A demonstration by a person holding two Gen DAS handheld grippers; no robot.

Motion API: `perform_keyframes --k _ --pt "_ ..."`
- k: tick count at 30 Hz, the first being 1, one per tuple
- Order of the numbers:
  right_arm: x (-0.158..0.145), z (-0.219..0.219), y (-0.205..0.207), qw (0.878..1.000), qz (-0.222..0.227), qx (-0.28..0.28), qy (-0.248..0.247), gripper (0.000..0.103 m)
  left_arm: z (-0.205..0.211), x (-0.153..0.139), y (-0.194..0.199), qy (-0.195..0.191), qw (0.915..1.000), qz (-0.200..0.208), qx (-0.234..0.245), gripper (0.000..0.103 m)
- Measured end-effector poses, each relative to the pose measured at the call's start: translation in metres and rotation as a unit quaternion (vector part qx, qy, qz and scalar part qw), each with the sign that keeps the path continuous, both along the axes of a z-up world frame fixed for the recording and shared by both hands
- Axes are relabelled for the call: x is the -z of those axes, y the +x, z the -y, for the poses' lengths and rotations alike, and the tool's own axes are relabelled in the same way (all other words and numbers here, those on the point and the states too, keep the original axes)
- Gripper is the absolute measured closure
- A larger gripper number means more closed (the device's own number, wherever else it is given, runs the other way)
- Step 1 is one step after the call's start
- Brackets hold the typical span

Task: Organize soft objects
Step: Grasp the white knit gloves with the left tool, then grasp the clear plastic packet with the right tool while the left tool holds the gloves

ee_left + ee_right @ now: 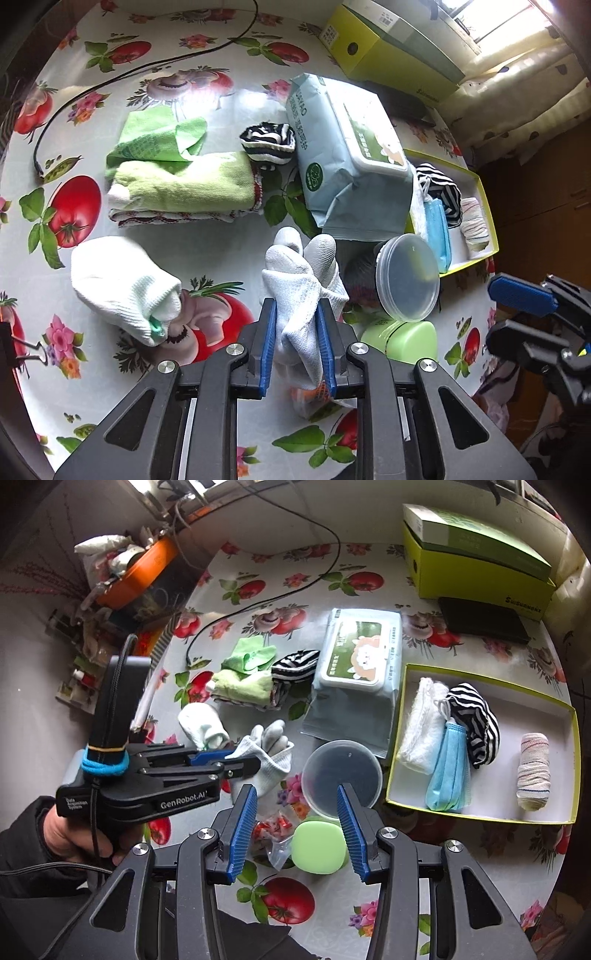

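The left gripper (pixel 297 332) pinches a grey glove (pixel 304 280) just beside the wipes pack (pixel 343 162). The right gripper (pixel 297 825) hangs spread and empty, nearer than that pack.

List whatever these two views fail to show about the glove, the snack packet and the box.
- Gray glove, left wrist view: cuff end hidden behind the left gripper, whose pads press on it.
- Red-printed packet, right wrist view: print too small to read, partly behind a blue pad of the right gripper.
- Yellow-rimmed box, left wrist view: near part covered by wipes pack and clear lid.
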State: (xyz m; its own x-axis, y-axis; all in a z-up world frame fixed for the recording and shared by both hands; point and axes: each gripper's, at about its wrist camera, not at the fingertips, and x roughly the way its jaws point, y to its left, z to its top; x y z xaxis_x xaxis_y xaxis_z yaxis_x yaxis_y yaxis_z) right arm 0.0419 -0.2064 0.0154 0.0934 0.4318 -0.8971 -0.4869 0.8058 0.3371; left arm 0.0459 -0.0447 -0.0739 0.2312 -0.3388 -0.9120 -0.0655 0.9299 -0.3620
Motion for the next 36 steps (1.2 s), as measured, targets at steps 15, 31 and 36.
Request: perform_keyframes --k 15,31,36 --pt "0.056 -0.087 -0.062 0.961 0.026 -0.248 -0.124 0.059 -0.057 -0.022 -0.025 -0.012 0.9966 0.027 -0.076 0.081" --pt "0.118 -0.126 -0.076 0.886 0.047 -0.386 -0.252 0.069 -0.091 -0.026 -0.038 -0.022 0.9920 0.033 -0.120 0.081" --pt "0.108 -0.129 -0.066 0.901 0.055 -0.365 -0.227 0.082 -0.094 -0.027 -0.036 -0.024 0.9915 0.034 -0.124 0.081"
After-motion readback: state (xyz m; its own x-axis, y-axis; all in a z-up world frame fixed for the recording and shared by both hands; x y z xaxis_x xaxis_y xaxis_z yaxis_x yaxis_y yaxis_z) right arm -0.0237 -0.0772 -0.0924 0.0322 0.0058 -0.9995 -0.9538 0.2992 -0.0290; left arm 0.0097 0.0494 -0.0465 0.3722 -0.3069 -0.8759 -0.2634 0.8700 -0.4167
